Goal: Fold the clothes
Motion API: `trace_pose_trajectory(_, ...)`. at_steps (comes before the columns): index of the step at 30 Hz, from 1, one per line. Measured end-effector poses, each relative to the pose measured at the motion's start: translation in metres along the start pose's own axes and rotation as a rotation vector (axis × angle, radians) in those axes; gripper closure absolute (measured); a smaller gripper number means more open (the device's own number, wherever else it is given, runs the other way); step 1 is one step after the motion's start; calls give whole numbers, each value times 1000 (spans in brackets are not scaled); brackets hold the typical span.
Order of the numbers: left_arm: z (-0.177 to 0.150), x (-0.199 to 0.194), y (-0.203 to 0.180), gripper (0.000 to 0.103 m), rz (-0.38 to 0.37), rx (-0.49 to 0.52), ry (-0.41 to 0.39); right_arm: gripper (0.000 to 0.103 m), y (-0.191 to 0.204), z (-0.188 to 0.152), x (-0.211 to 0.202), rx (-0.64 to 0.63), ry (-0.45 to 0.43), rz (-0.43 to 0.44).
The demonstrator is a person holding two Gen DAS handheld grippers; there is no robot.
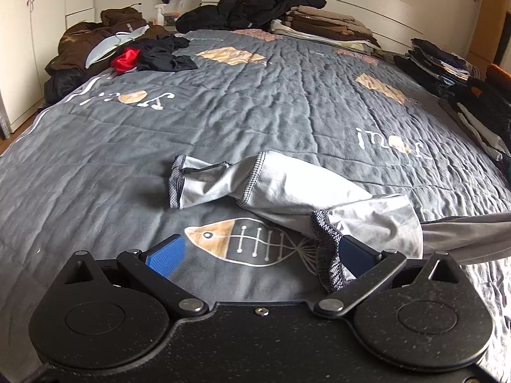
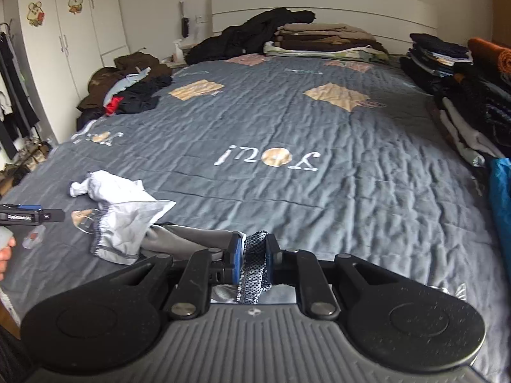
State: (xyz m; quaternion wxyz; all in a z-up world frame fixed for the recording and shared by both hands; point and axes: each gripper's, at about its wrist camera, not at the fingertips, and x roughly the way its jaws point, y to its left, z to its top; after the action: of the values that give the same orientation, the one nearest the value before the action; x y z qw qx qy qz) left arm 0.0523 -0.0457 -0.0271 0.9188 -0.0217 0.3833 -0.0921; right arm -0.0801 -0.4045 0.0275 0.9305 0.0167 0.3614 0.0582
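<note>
While my right gripper [image 2: 252, 263] stands with its jaws drawn nearly together on the mesh-trimmed hem of the grey garment [image 2: 127, 220], my left gripper [image 1: 260, 250] stands with its jaws spread wide and clamping nothing; a fold of the same mesh hem lies against the inside of its right finger [image 1: 356, 250], and its blue-padded left finger is clear of the cloth. I find the grey garment [image 1: 287, 191] crumpled low on the quilt [image 1: 255, 105], just ahead of both tools, with one dark-stitched cuff pointing left and a length of it drawn off toward the right. No containers are in view. I note a hand [image 2: 4, 257] at the left edge of the right wrist view, below the left tool. The quilt is grey, puckered, printed with fish skeletons, tan patches and white lettering, and lies bare across its middle. Further off, on the left edge, lies a loose heap of brown, black and red clothes [image 1: 127, 51]. Along the right edge stand stacks of folded dark clothes [image 2: 463, 95]. At the far end, against the white headboard [image 2: 322, 6], I note a black jacket [image 2: 255, 35] beside a folded brown stack [image 2: 325, 40]. White wardrobes [image 2: 73, 41] with stickers line the left wall.
</note>
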Motion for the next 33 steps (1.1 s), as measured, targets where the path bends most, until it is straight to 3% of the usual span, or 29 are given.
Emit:
trace_pose_trajectory(5, -2, 12, -21, 0, -60, 57, 5, 83, -20, -10, 24, 20, 53, -138)
trace_pose_trajectory(7, -5, 16, -28, 0, -66, 89, -2, 73, -23, -13, 24, 26, 35, -160)
trace_pose_trajectory(10, -10, 22, -38, 0, -74, 137, -13, 66, -27, -11, 19, 78, -12, -98)
trace_pose_trajectory(13, -12, 31, -42, 8, -82, 137, -15, 59, -14, -3, 28, 63, -31, -16)
trace_pose_trajectory(18, -14, 40, -50, 16, -83, 156, -23, 56, 9, -4, 49, 64, -44, 125)
trace_pose_trajectory(20, -14, 43, -53, 29, -83, 163, -27, 55, 17, -7, 56, 49, -27, 157)
trace_pose_trajectory(22, -14, 48, -54, 34, -81, 154, -15, 54, 25, -8, 61, 22, -14, 168)
trace_pose_trajectory(24, -12, 55, -52, 50, -73, 116, 22, 52, 30, -8, 64, 16, -23, 185)
trace_pose_trajectory(29, -14, 64, -55, 54, -119, 125, 64, 49, 30, -7, 71, 70, -26, 231)
trace_pose_trajectory(30, -16, 67, -56, 59, -127, 125, 76, 49, 30, -6, 72, 69, -25, 232)
trace_pose_trajectory(31, -17, 69, -56, 80, -135, 125, 88, 49, 31, -6, 72, 65, -25, 235)
trace_pose_trajectory(32, -19, 70, -56, 89, -137, 118, 90, 49, 32, -6, 72, 60, -27, 241)
trace_pose_trajectory(33, -18, 69, -54, 89, -140, 111, 85, 49, 32, -6, 72, 58, -30, 247)
